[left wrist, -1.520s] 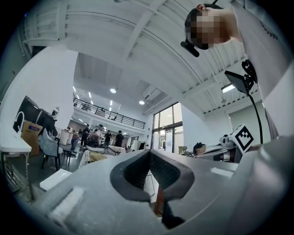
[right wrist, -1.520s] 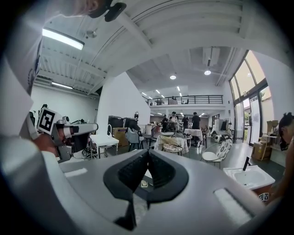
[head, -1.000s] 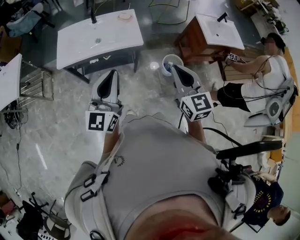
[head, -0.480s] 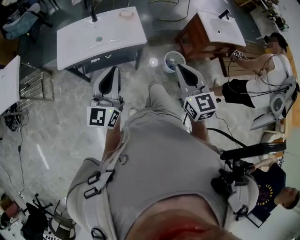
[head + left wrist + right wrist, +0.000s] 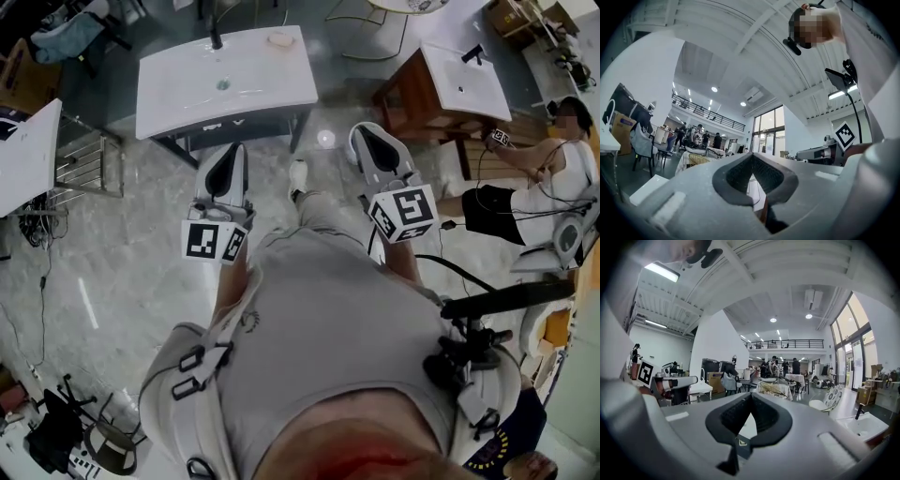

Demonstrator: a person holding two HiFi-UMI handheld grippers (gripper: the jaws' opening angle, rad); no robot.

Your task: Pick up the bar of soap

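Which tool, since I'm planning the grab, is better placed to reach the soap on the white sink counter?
Left, narrowly. The left tool faces the white sink counter squarely, with the soap ahead toward its far right; the right tool sits off the counter's right corner. Both are shut and empty.

The person holds both arms forward. The left gripper (image 5: 226,155) and the right gripper (image 5: 367,137) point ahead, side by side but apart. The jaws of each are closed together, with nothing between them.

a bar of soap (image 5: 279,39) lies on the white washbasin top (image 5: 178,89), far corner.
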